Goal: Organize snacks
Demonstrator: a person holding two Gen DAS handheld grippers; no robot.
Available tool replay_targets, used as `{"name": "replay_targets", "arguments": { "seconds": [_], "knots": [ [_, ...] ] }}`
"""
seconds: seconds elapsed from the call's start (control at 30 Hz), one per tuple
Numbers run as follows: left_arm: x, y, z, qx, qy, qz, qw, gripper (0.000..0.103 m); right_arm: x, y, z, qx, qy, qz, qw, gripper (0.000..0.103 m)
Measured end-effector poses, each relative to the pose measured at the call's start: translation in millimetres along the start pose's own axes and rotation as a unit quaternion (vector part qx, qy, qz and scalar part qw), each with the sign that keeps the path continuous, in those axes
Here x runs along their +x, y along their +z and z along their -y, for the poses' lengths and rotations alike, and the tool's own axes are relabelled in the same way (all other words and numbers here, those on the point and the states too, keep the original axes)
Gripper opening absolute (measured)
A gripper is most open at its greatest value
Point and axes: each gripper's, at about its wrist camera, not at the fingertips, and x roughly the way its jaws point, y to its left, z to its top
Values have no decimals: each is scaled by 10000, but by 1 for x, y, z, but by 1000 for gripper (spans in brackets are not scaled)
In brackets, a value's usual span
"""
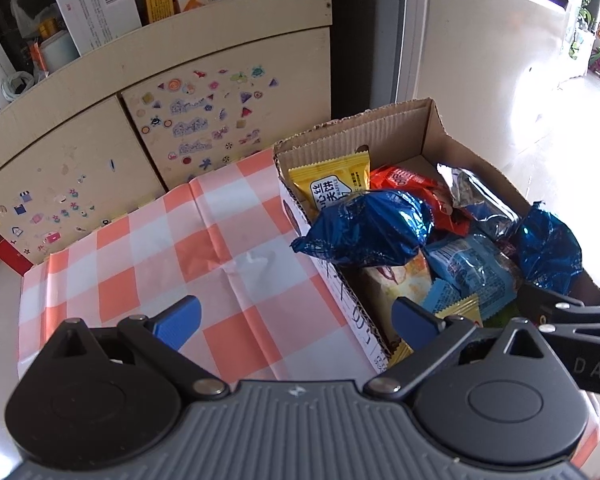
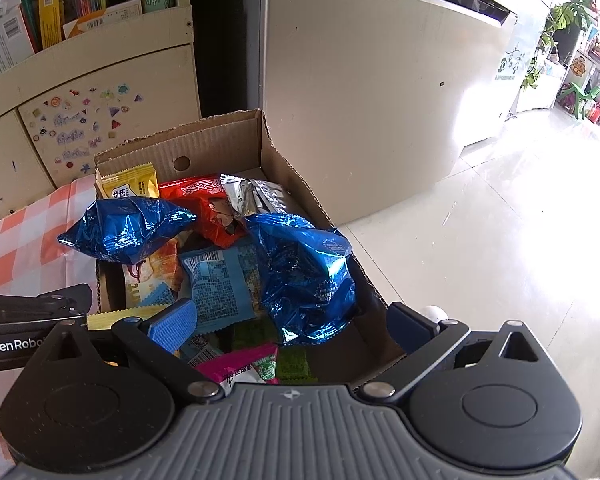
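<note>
Both grippers point(image 1: 296, 320) point(image 2: 292, 328) spread wide, empty, straddling cardboard box point(image 2: 284, 160) edges beside bare checkered cloth point(image 1: 160, 240)

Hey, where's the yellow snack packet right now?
The yellow snack packet stands in the far left corner of the cardboard box, against its back wall, just behind a blue foil bag and left of the red packet.

It looked like a home. A cream cupboard point(image 1: 100, 152) had kids' stickers point(image 1: 204, 120) stuck on its doors, and its open shelf held books and papers point(image 1: 100, 8). A checked orange and white cloth point(image 1: 180, 240) covered the table. Far right, green plants point(image 2: 560, 32) stood past a shiny tiled floor point(image 2: 500, 220).
</note>
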Motion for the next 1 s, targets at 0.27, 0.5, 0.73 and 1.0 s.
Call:
{"name": "replay_targets", "arguments": {
  "seconds": [0.27, 0.5, 0.73, 1.0],
  "knots": [
    [0, 0, 0, 12, -13, -34, 10000, 100, 2, 0, 0, 4, -15, -14, 10000, 103],
    [1, -1, 0, 25, 17, -27, 10000, 100, 2, 0, 0, -1, -16, -17, 10000, 103],
    [-1, -2, 0, 92, 99, 51, 9999, 100, 2, 0, -3, -36, -25, -7, 10000, 103],
    [-3, -3, -6, 97, 125, 100, 9998, 100, 0, 0, -9, -30, -32, 38, 10000, 103]
  ]
}}
